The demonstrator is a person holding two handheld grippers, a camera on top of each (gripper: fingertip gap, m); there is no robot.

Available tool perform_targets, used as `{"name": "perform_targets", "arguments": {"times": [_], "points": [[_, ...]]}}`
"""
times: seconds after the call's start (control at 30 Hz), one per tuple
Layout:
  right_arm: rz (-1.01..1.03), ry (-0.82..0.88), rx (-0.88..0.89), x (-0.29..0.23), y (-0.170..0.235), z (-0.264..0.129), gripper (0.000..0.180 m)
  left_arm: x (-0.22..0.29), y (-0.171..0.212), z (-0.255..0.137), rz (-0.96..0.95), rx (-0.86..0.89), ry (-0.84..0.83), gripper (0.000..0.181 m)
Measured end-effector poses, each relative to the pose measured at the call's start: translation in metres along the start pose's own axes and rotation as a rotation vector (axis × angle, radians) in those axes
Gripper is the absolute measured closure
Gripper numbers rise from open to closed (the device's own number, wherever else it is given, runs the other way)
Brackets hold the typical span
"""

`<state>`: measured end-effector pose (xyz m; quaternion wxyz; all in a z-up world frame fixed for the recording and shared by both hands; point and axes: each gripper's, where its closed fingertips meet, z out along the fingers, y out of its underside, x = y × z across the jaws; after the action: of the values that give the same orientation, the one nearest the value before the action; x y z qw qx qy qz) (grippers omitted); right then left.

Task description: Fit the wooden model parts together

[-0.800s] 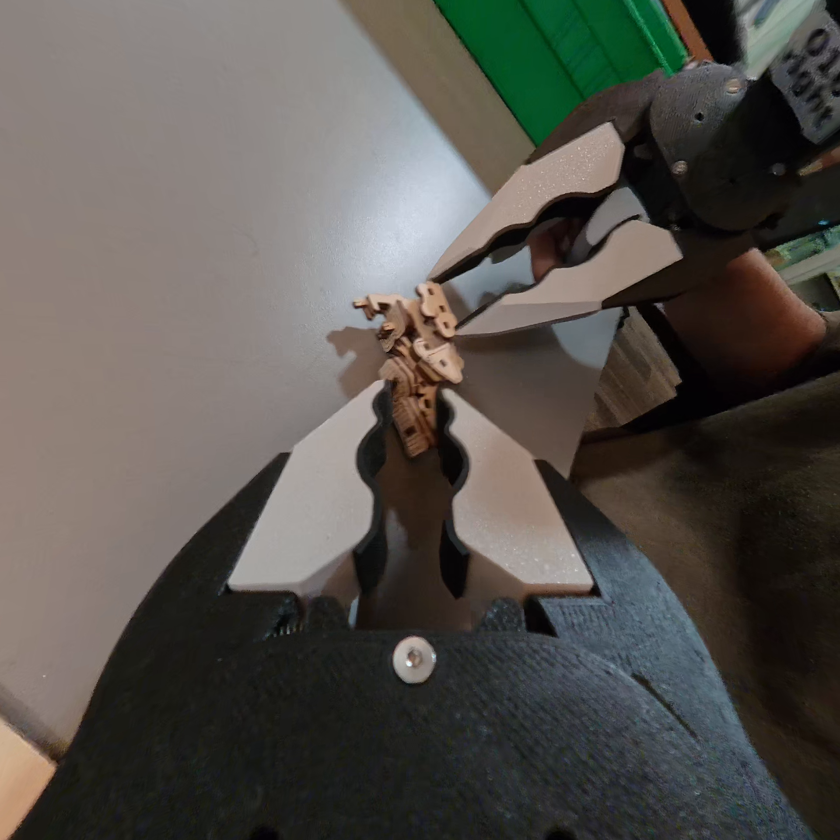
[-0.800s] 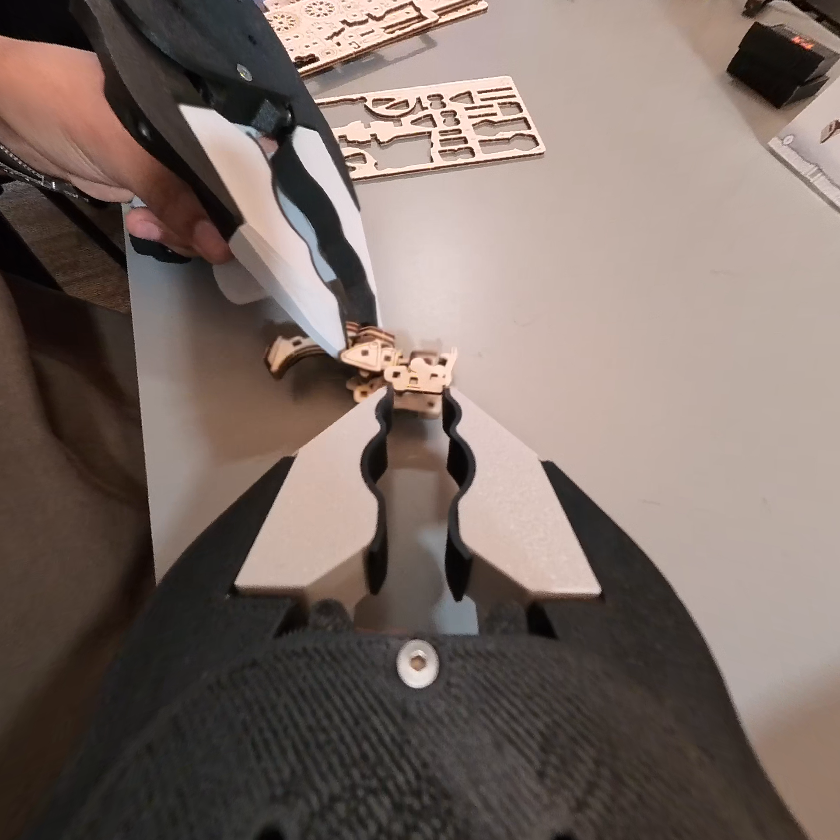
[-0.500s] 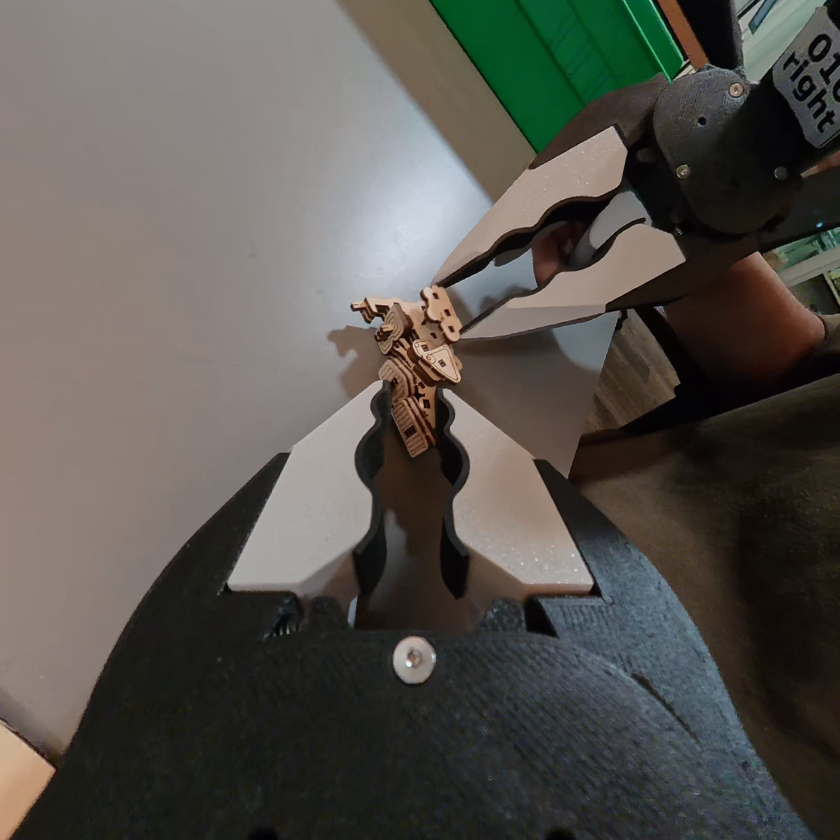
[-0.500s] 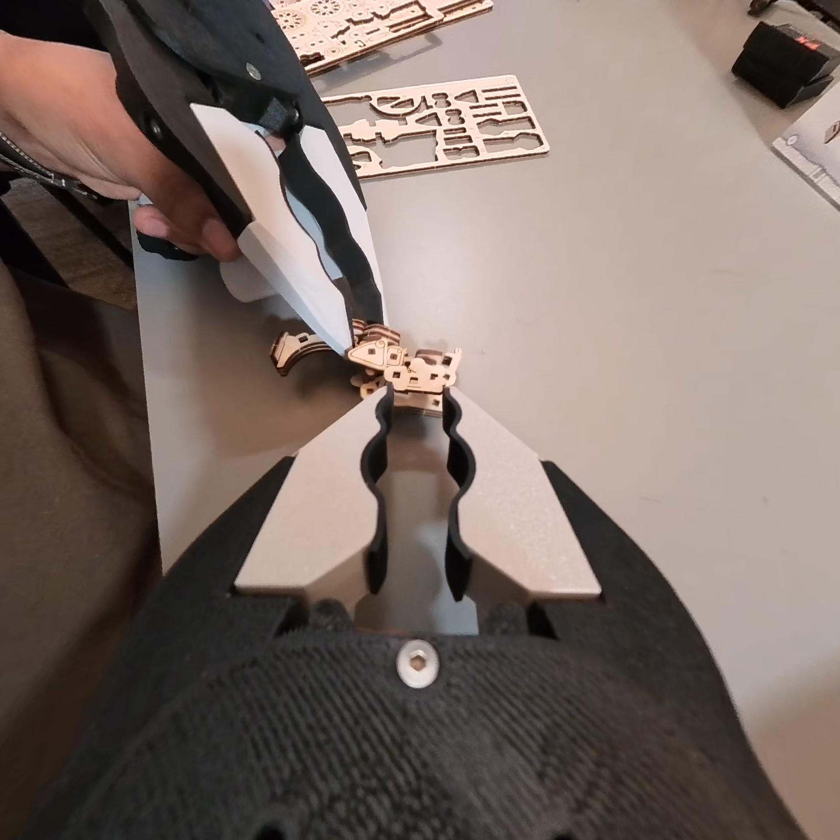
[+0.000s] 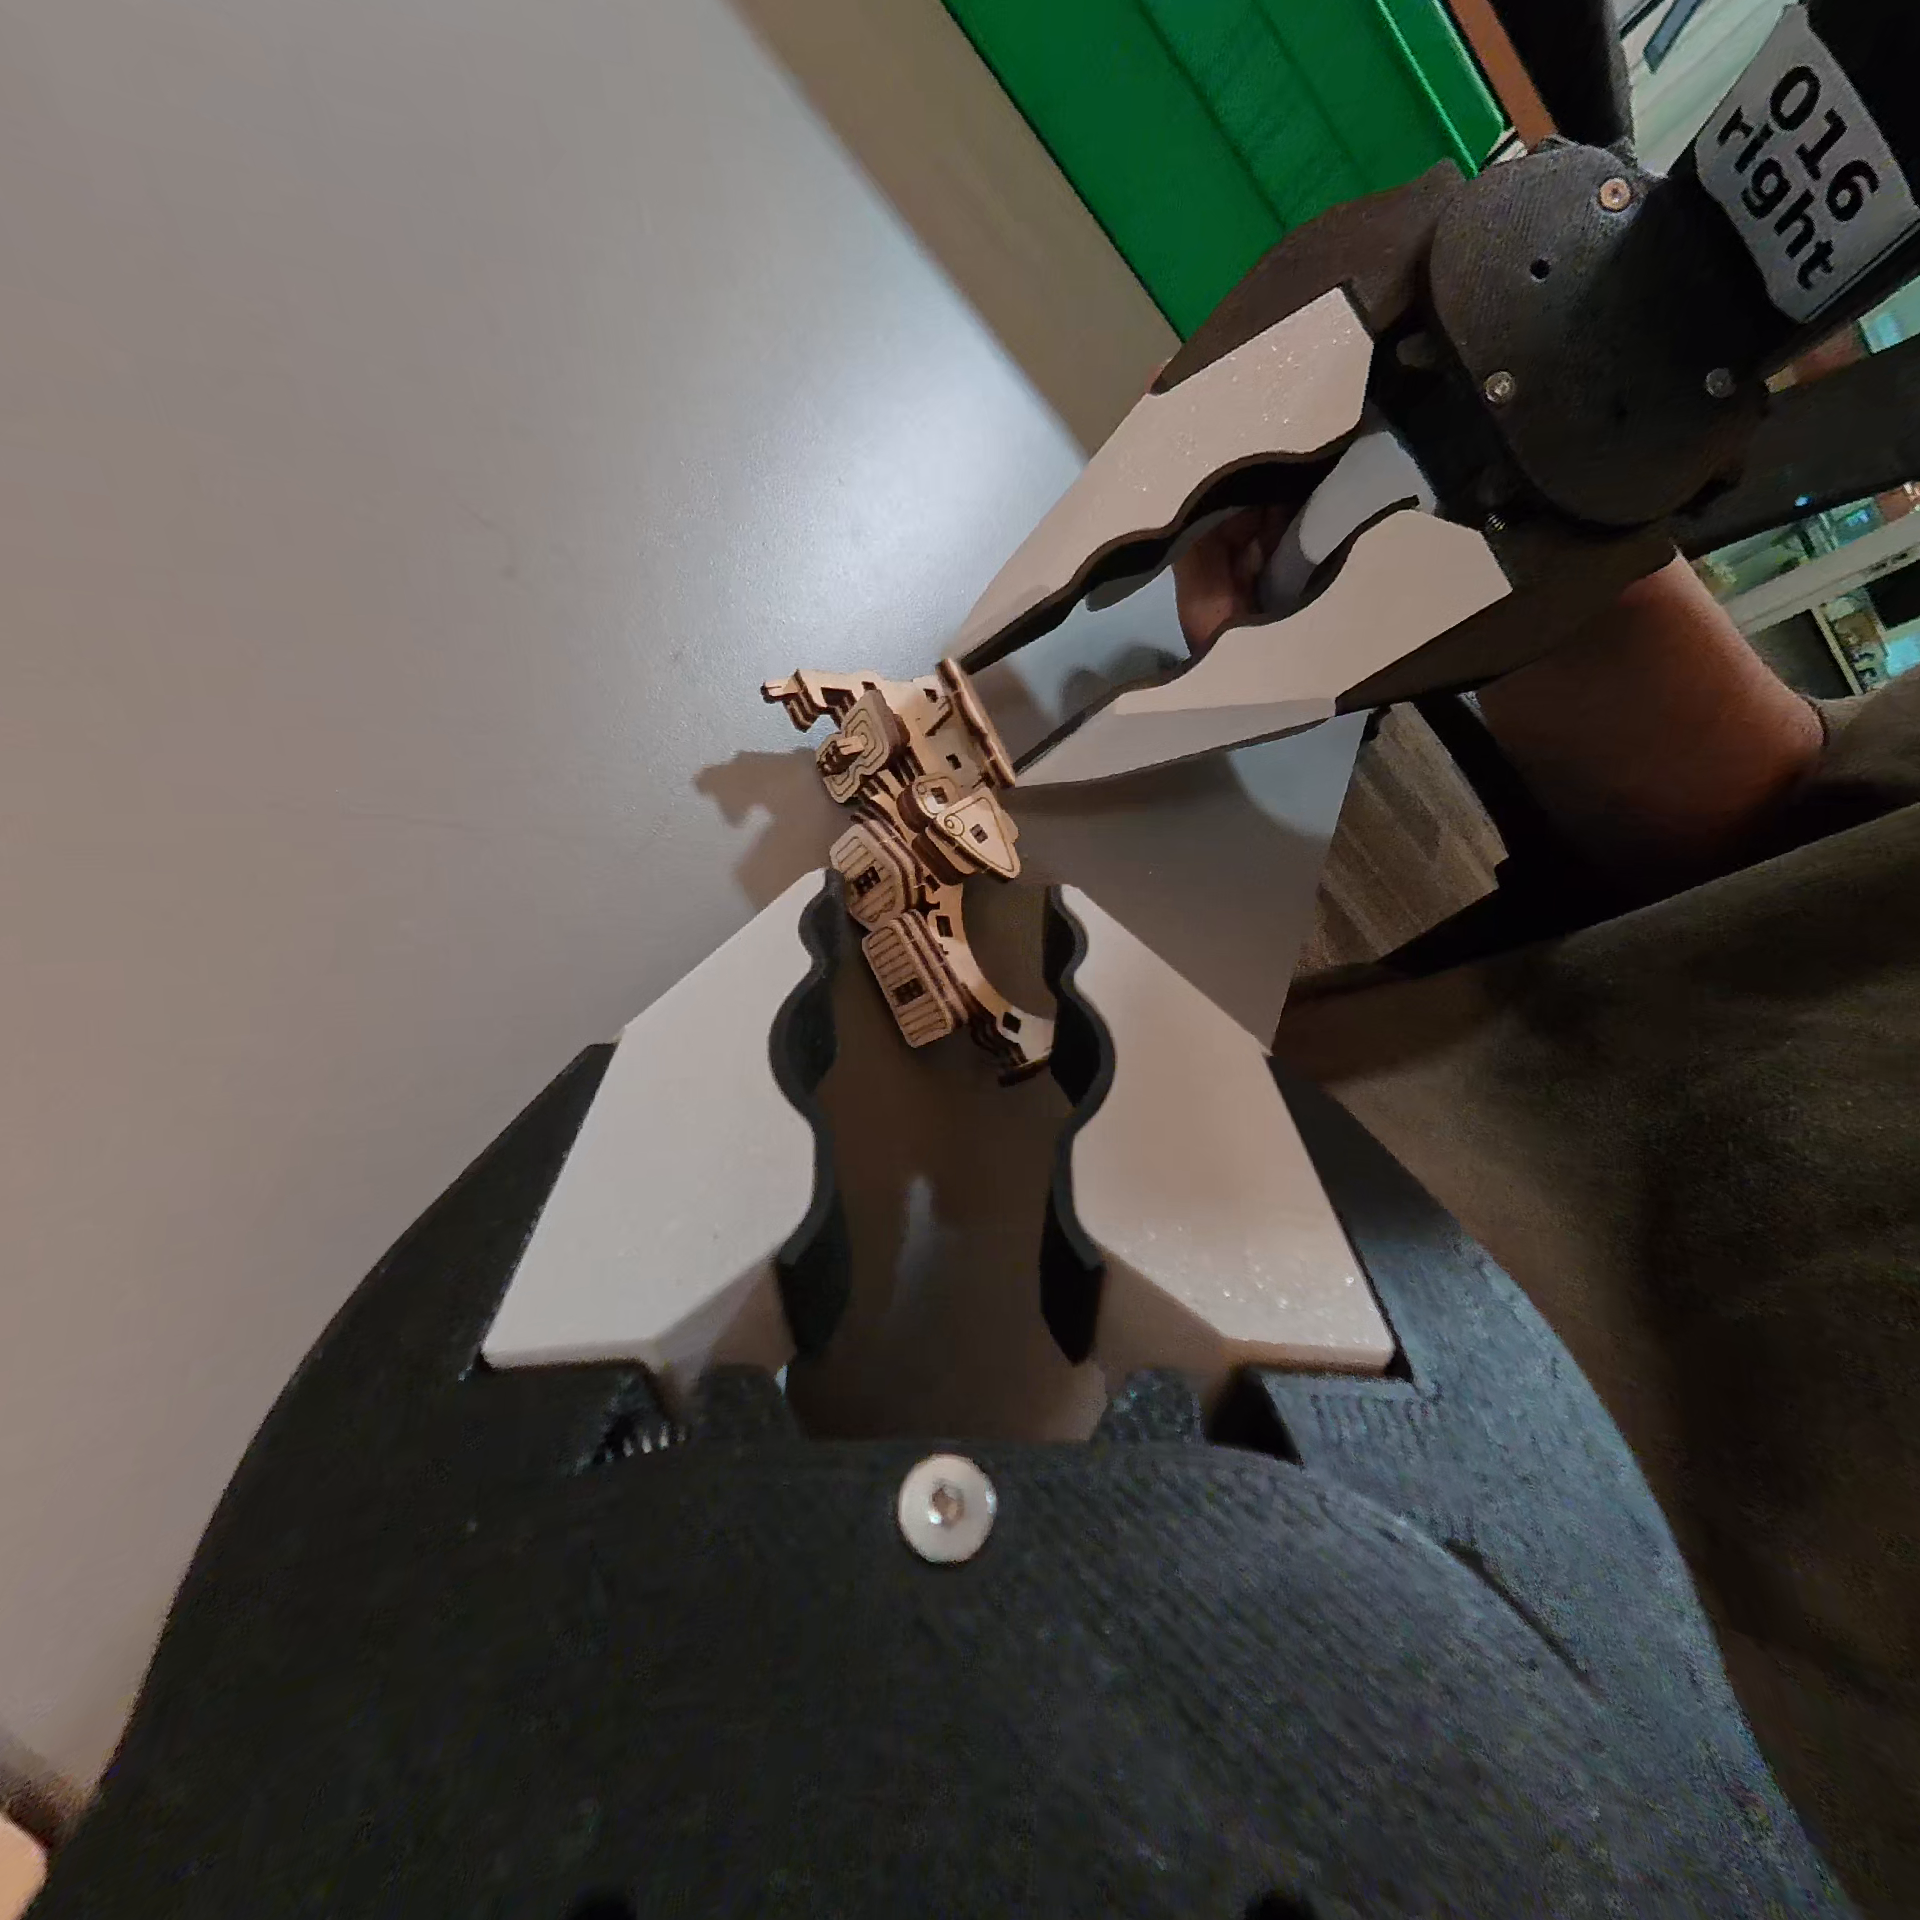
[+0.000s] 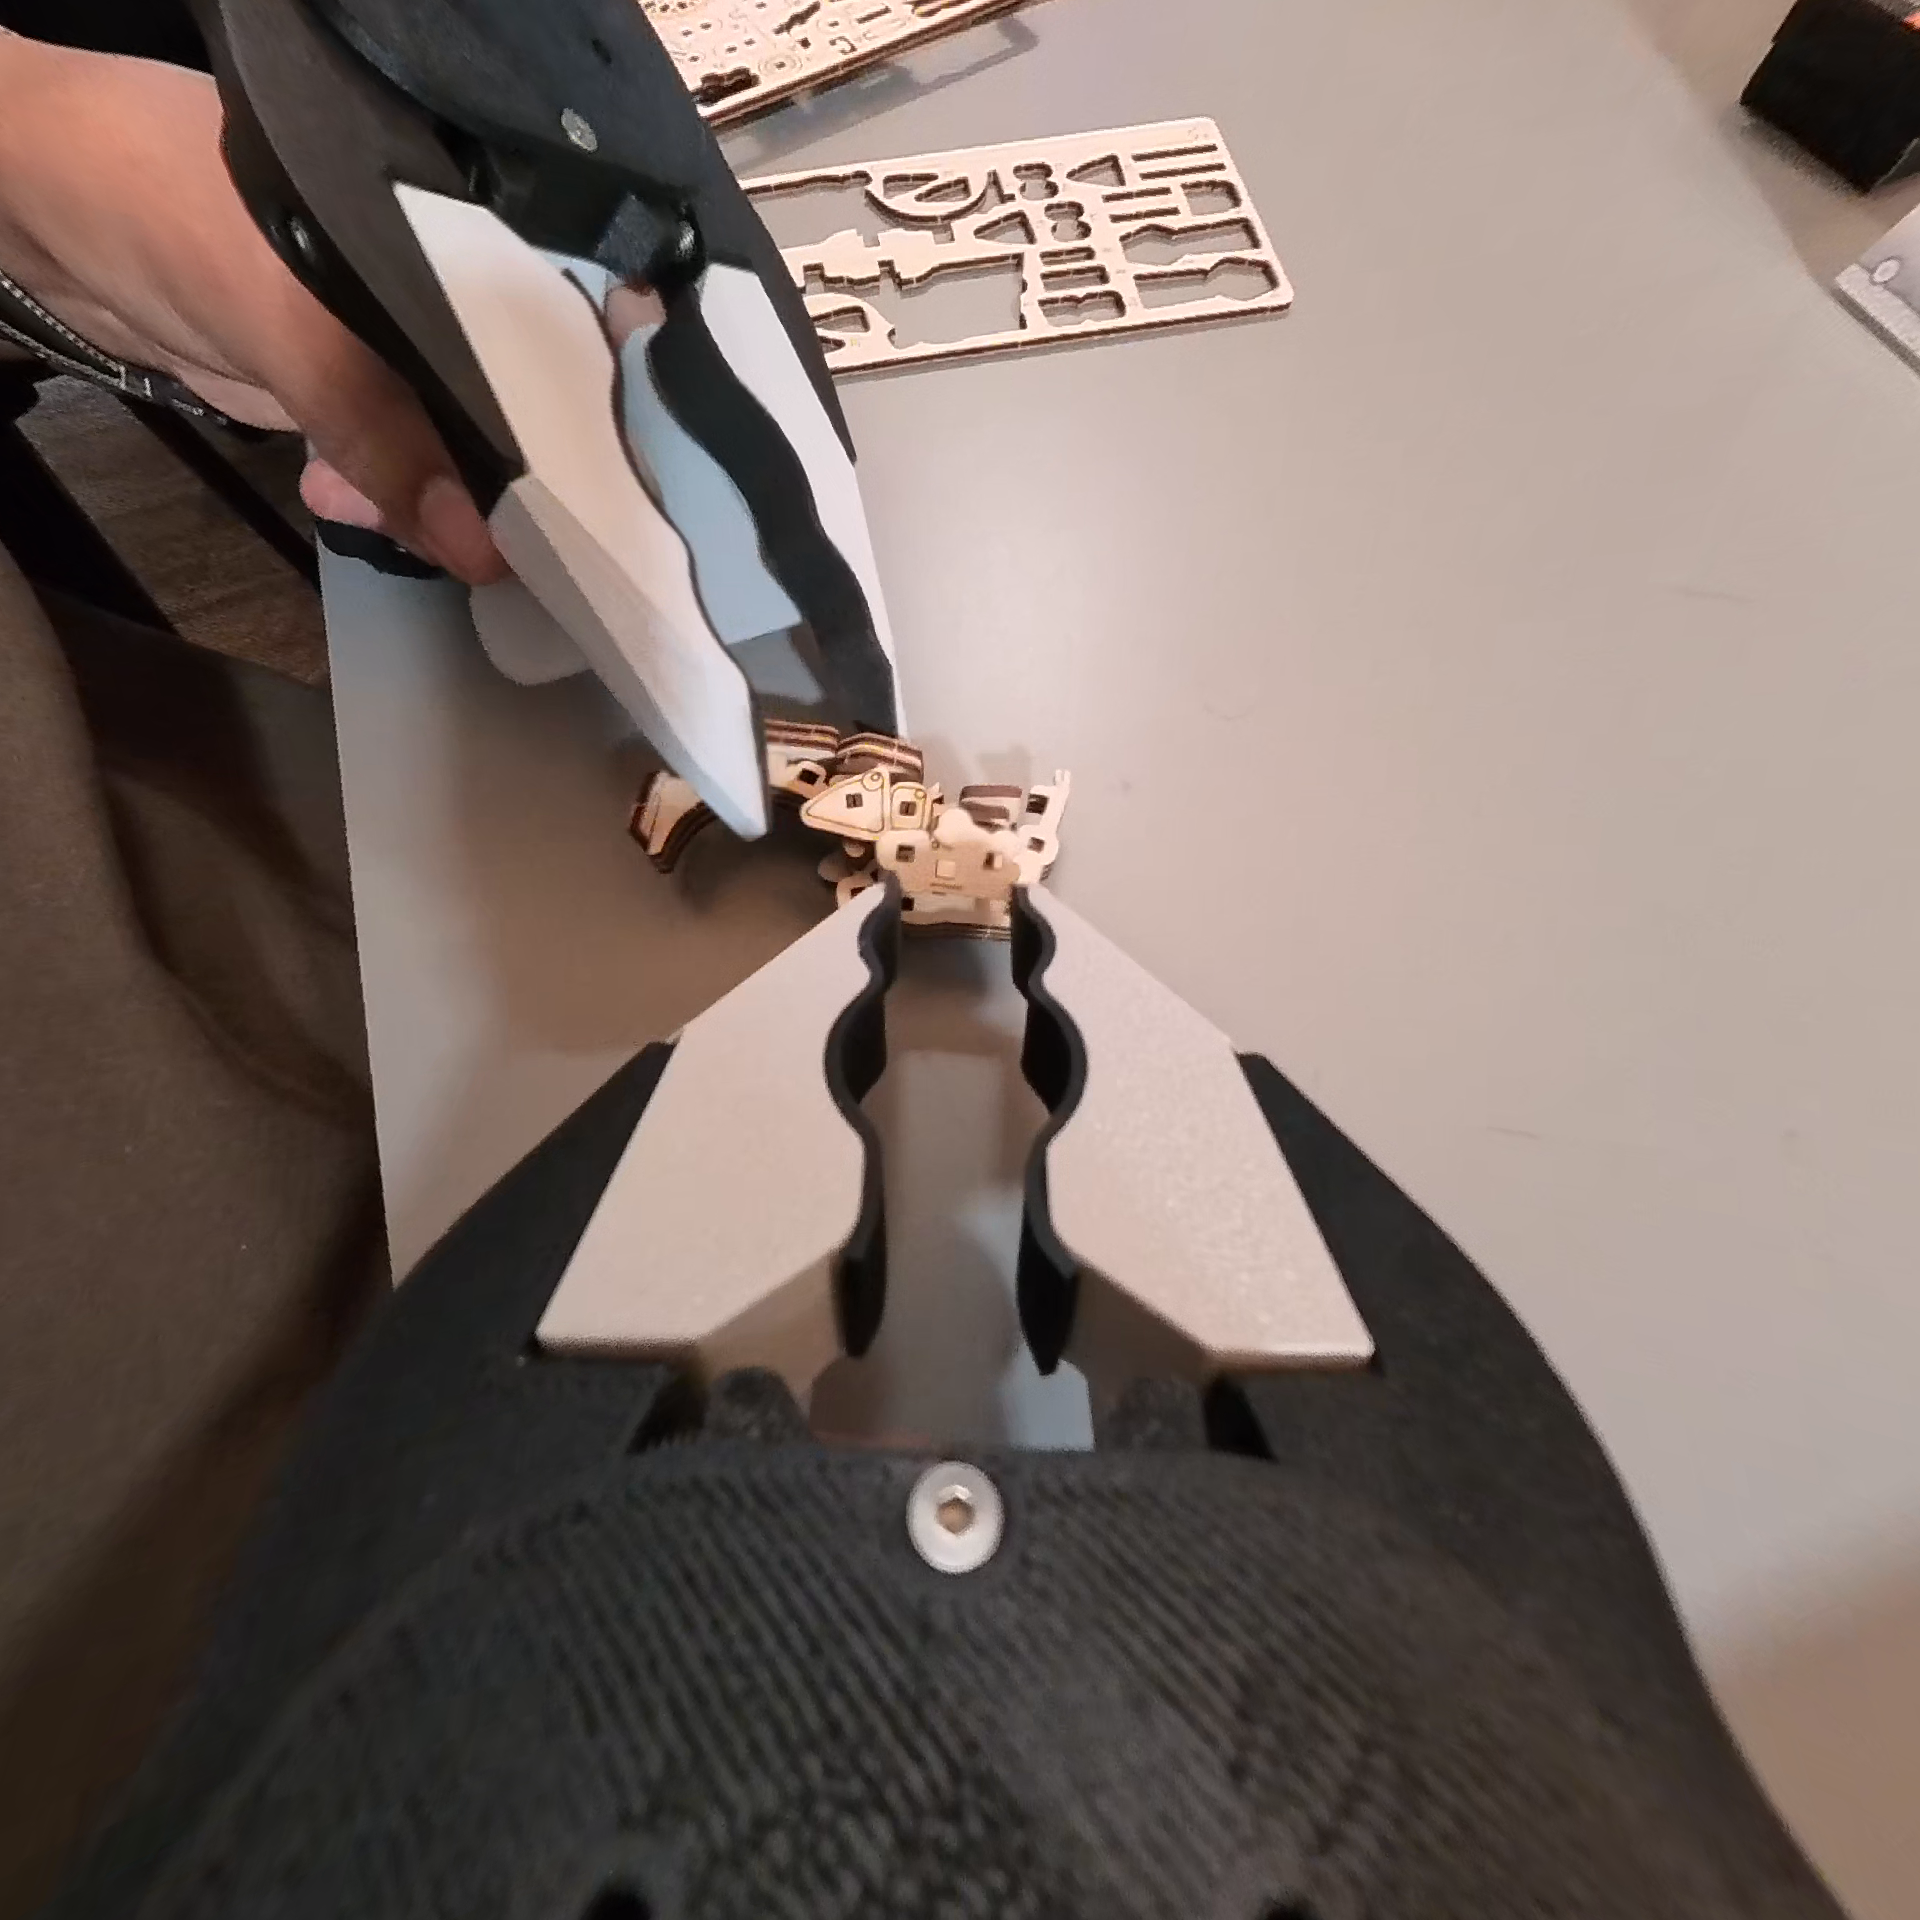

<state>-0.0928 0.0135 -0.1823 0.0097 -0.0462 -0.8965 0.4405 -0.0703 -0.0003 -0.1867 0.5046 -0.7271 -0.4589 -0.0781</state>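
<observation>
Wooden model (image 5: 914, 852) hangs just above the worktop (image 6: 1351, 675) with its long axis running from the left gripper (image 5: 945, 894), whose fingers have parted around its curved tail, toward the right gripper (image 6: 951, 899), clamped on its far end.

Bright, soft indoor light in both views. Pale shine on the grey counter (image 5: 395, 499) in the left wrist view, with a small dark shadow just beside the wooden model (image 5: 914, 831). Sharp in the middle there, bent and stretched at the edges. Softer in the right wrist view: smeared blur on the left tongs (image 6: 821, 769), on the cut-out wooden sheet (image 6: 1039, 260), and on the near black casing.
</observation>
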Motion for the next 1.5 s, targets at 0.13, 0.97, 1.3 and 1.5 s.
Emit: {"name": "perform_targets", "arguments": {"times": [0.13,0.97,1.3,1.5], "points": [[-0.009,0.003,-0.004,-0.0011,-0.0011,0.0004,0.160,0.0012,-0.0005,0.0018,0.004,0.000,-0.001,0.140],[-0.012,0.025,-0.043,-0.0004,0.0025,-0.0001,0.159,-0.0013,-0.0051,0.0025,-0.044,0.023,0.017,0.142],[-0.013,0.030,-0.036,0.0002,0.0009,-0.0013,0.159,-0.0013,-0.0050,0.0032,-0.049,0.019,0.020,0.144],[-0.016,0.035,-0.042,0.0009,0.0017,-0.0023,0.159,-0.0012,-0.0050,0.0030,-0.052,0.020,0.023,0.144]]}}
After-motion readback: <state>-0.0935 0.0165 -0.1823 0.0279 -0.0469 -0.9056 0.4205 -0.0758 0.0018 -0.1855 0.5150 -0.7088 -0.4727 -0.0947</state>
